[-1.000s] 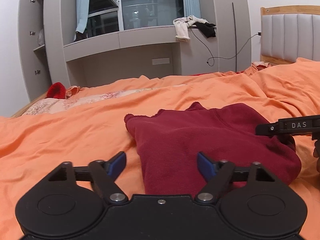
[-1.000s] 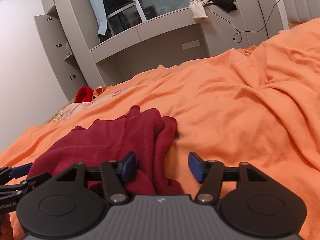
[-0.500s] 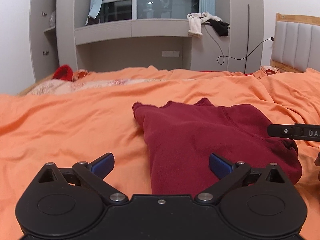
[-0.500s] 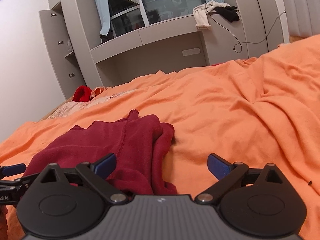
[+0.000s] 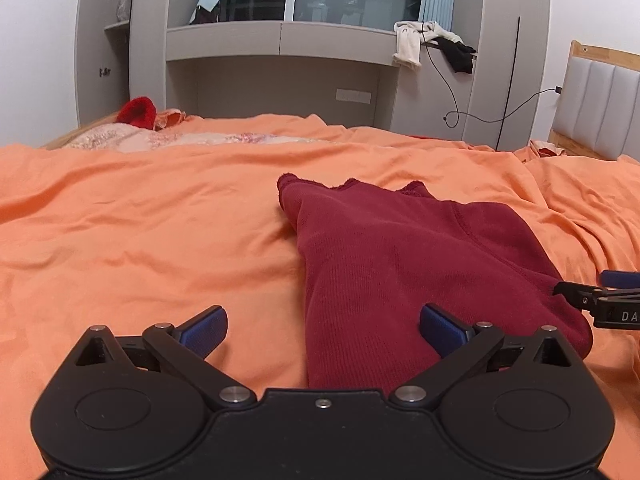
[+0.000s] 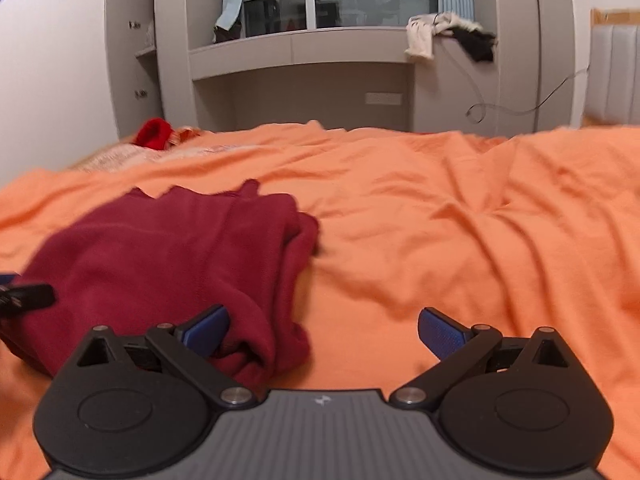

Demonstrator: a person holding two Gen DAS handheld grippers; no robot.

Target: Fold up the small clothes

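Garment (image 5: pixel 404 264), dark red and folded over on itself, lies on the bed (image 5: pixel 140 220) under its orange cover. Left hand-held gripper (image 5: pixel 322 326) has just been opening; its jaws stand wide over the garment's near left edge, gripping nothing. Right hand-held gripper (image 6: pixel 322 328), likewise freshly opened wide, straddles the garment's near right corner, empty.
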